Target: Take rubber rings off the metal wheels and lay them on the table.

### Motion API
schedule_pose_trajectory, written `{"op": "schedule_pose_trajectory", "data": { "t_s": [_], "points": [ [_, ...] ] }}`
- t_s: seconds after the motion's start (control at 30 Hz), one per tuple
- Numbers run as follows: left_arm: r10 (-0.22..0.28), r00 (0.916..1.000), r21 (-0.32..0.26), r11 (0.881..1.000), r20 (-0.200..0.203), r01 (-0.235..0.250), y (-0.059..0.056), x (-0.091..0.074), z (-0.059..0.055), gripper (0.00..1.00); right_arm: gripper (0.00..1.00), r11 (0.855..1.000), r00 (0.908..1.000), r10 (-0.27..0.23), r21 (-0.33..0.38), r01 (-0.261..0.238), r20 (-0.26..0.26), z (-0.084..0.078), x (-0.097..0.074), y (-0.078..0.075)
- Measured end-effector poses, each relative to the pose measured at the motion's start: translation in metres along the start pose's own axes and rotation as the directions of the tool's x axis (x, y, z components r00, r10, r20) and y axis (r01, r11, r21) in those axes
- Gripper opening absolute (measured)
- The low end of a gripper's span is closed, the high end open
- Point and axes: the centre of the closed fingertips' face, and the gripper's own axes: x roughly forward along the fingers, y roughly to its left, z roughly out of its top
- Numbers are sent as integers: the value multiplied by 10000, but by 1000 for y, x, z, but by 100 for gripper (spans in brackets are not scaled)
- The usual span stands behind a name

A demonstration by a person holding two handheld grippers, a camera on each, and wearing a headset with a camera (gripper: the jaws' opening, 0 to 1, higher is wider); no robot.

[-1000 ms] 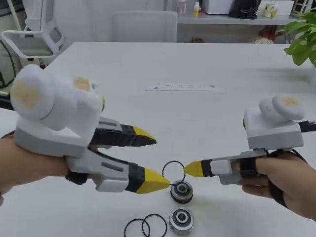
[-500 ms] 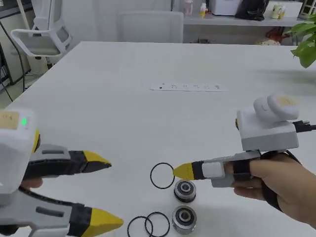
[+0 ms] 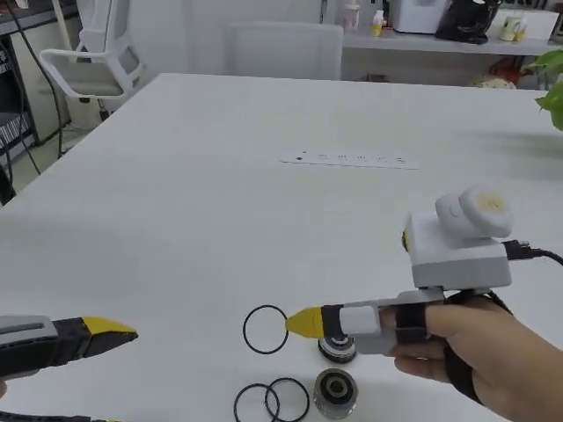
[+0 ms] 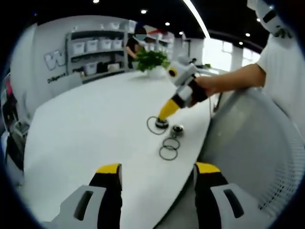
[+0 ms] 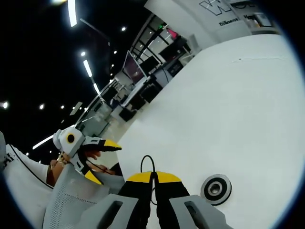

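Right now the right tool [image 3: 300, 323] has its yellow tips pressed tight together on the edge of one thin black rubber ring [image 3: 265, 330]. In the right gripper view, that ring pokes up as a thin loop from between the pressed tips. In the head view the ring sticks out to the left of the tips, low over the white worktop [image 3: 220, 176]. I cannot tell if it touches the worktop. Just behind the tips sits the far wheel [image 3: 341, 350], a small round metal one, partly hidden by the tool. The near wheel [image 3: 335, 390] stands just beside it, closer to the person. To the left of the near wheel lie two loose rings [image 3: 273, 401]. They are flat on the worktop and overlap each other a little. The left tool [image 4: 159, 168] is well apart from all of this, low at the left side. Its two jaws are wide apart and nothing is between them. A hand [image 3: 466, 343] grips the right tool from the right
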Motion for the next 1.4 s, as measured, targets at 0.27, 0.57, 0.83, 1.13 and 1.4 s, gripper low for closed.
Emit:
{"op": "schedule_pose_trajectory", "data": {
  "t_s": [0.27,0.57,0.83,1.13,1.4],
  "points": [
    [-29,9990,-476,9989,444,50,-7,8,5,67,0,9981,9977,10,-609,-51,-679,-18,18,5],
    [-26,9986,-662,9978,530,61,-8,8,6,67,0,9938,9944,-189,-1107,73,-1039,-31,34,5],
    [-21,9985,-731,9973,552,61,-8,9,6,66,0,9886,9899,-764,-1385,595,-1198,-36,41,-1],
    [-32,9985,-761,9971,548,74,-8,9,6,66,6,9834,9863,-1169,-1526,985,-1168,-37,43,-9],
    [-20,9985,-793,9968,552,64,-8,8,5,66,11,9788,9854,-1288,-1737,1083,-1113,-34,40,-12]
  ]
}}
